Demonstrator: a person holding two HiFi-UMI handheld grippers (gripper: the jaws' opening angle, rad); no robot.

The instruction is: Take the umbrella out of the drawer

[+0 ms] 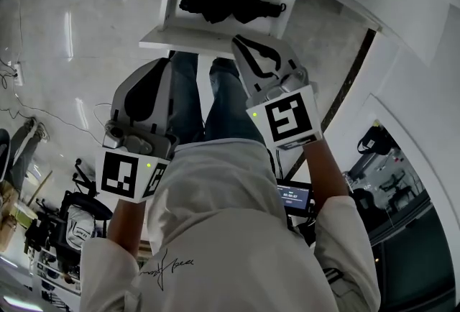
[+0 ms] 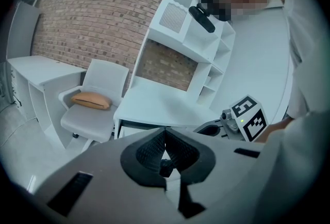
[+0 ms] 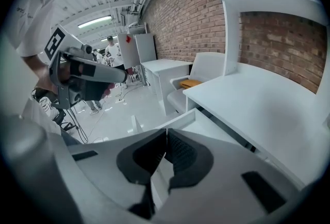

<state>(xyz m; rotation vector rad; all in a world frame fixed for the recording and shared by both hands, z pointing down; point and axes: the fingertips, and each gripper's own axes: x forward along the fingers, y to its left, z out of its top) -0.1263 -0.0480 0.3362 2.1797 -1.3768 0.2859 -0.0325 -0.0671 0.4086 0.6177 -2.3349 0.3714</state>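
I count one umbrella (image 1: 230, 3); one drawer (image 1: 208, 41); two pairs of tongs, the left tongs (image 2: 165, 131) and the right tongs (image 3: 165, 134); one tabletop (image 2: 154, 105); one white chair (image 2: 105, 78); one orange cushion (image 2: 91, 100).

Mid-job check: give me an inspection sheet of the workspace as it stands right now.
Surface: white desk top, bare.
Job's things: black umbrella, folded, lying in the open drawer.
Clutter: tan cushion on white chair.
Grippers: left hand-held gripper and right hand-held gripper both shut, empty, neither touching the umbrella.
Cables: loose cable on the floor.
Surroundings: brick wall behind the desk.
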